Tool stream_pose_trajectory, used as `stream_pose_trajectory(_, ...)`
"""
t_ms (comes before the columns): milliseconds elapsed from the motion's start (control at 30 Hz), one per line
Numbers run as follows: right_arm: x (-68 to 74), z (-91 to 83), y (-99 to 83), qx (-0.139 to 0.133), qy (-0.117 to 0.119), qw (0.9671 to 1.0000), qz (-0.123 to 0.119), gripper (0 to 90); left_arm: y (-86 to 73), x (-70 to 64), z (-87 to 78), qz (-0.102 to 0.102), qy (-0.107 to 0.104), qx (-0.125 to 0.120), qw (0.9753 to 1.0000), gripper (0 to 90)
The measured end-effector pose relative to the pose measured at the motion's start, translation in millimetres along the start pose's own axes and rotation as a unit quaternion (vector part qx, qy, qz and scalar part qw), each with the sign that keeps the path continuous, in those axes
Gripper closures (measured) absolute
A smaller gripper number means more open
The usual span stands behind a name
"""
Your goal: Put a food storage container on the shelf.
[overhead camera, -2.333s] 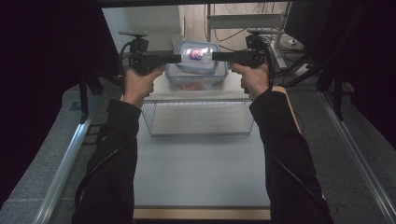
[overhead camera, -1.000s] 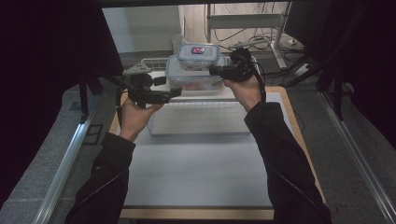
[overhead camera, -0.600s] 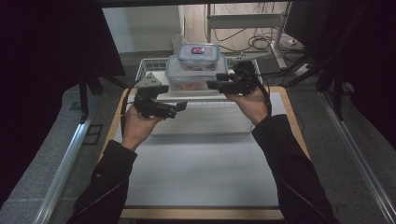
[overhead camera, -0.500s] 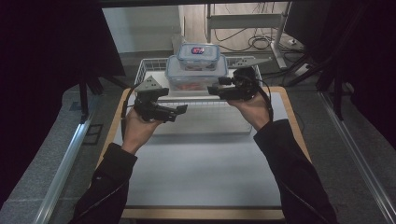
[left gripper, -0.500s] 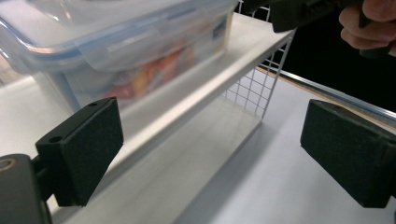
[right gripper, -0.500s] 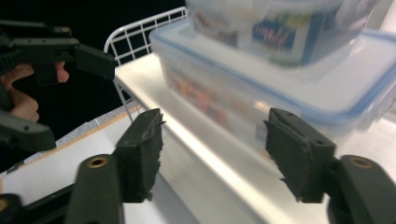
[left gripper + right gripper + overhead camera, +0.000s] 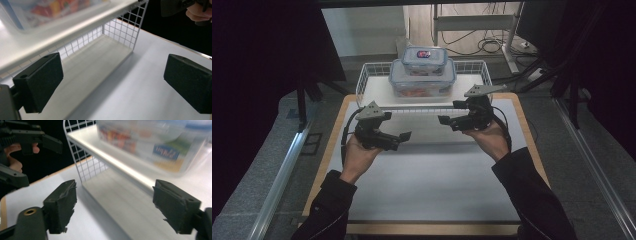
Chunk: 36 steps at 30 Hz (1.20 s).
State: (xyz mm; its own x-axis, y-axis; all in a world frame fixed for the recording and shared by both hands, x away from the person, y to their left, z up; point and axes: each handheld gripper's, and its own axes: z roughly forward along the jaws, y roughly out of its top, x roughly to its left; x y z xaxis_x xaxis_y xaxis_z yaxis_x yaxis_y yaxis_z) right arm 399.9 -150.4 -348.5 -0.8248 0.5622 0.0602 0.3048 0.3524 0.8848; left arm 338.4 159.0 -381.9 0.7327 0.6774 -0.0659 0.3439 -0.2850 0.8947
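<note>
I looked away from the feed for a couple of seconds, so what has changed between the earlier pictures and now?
Both grippers let go of the small container, leaving it stacked on the large container, and drew back toward the person. The left gripper and right gripper now hover open and empty over the table, in front of the wire shelf. Shelf and large container stayed put.

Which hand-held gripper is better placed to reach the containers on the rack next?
Probably right. The right hand-held gripper sits close to the wire rack, jaws open, nearer the stacked containers. The left hand-held gripper is lower and farther back, also open.
</note>
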Motion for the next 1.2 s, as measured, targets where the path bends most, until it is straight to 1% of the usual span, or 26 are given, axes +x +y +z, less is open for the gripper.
stream_pose_trajectory(100,5.0,-2.7,-8.6,0.008,-0.004,0.9999,-0.008,15.7,-9.4,-3.4,0.0,-0.003,-0.004,0.002,1.0000,2.3)
stream_pose_trajectory(267,12.9,-9.7,-24.3,0.011,0.000,0.9999,-0.005,11.1,-26.4,-12.4,0.7,-0.006,-0.007,0.008,0.9999,2.3)
stream_pose_trajectory(367,16.7,-13.9,-35.6,0.016,0.000,0.9999,-0.005,8.7,-38.0,-17.4,0.1,-0.006,-0.003,0.010,0.9999,2.3)
stream_pose_trajectory(467,19.9,-17.8,-47.9,0.021,-0.004,0.9998,-0.005,6.7,-51.4,-22.5,0.0,-0.006,0.006,0.013,0.9999,2.1)
stream_pose_trajectory(533,22.1,-19.9,-60.0,0.027,-0.006,0.9996,-0.002,5.3,-60.2,-24.9,-0.1,-0.004,0.012,0.017,0.9998,1.9)
stream_pose_trajectory(567,22.8,-20.4,-64.4,0.030,-0.008,0.9995,-0.001,4.6,-66.8,-26.8,-0.2,-0.003,0.019,0.019,0.9996,1.8)
stream_pose_trajectory(667,24.1,-22.0,-82.6,0.041,-0.018,0.9990,-0.003,2.6,-82.6,-29.9,-1.2,-0.002,0.027,0.024,0.9993,1.5)
stream_pose_trajectory(733,24.1,-23.9,-96.3,0.039,-0.021,0.9990,0.005,2.3,-90.5,-32.3,-2.2,0.002,0.035,0.028,0.9990,1.3)
stream_pose_trajectory(800,23.7,-25.2,-106.6,0.041,-0.022,0.9989,0.011,2.4,-99.2,-36.5,-4.0,0.009,0.047,0.031,0.9984,1.2)
stream_pose_trajectory(867,23.4,-25.9,-119.6,0.045,-0.023,0.9986,0.014,2.5,-106.3,-40.5,-5.2,0.015,0.052,0.032,0.9980,1.1)
stream_pose_trajectory(900,23.8,-25.9,-124.2,0.046,-0.023,0.9985,0.016,2.6,-110.7,-43.0,-5.6,0.021,0.056,0.035,0.9976,0.9)
stream_pose_trajectory(967,24.7,-25.5,-139.3,0.052,-0.024,0.9981,0.019,2.8,-122.0,-48.3,-4.8,0.037,0.068,0.050,0.9957,0.9)
stream_pose_trajectory(1033,26.2,-24.6,-153.4,0.056,-0.033,0.9978,0.013,3.3,-132.6,-51.1,-2.8,0.050,0.074,0.071,0.9935,0.9)
stream_pose_trajectory(1067,26.5,-23.9,-160.1,0.059,-0.035,0.9976,0.009,3.4,-137.8,-51.6,-1.5,0.053,0.076,0.080,0.9924,0.8)
stream_pose_trajectory(1133,26.6,-21.2,-170.4,0.077,-0.036,0.9964,0.005,3.3,-145.3,-51.0,1.0,0.057,0.078,0.101,0.9901,0.8)
stream_pose_trajectory(1167,26.5,-19.7,-173.6,0.085,-0.036,0.9957,0.004,3.3,-147.4,-50.3,2.0,0.058,0.080,0.105,0.9895,0.8)
stream_pose_trajectory(1200,26.2,-18.3,-175.5,0.091,-0.036,0.9952,0.002,3.3,-148.1,-49.6,2.6,0.057,0.080,0.106,0.9895,0.8)
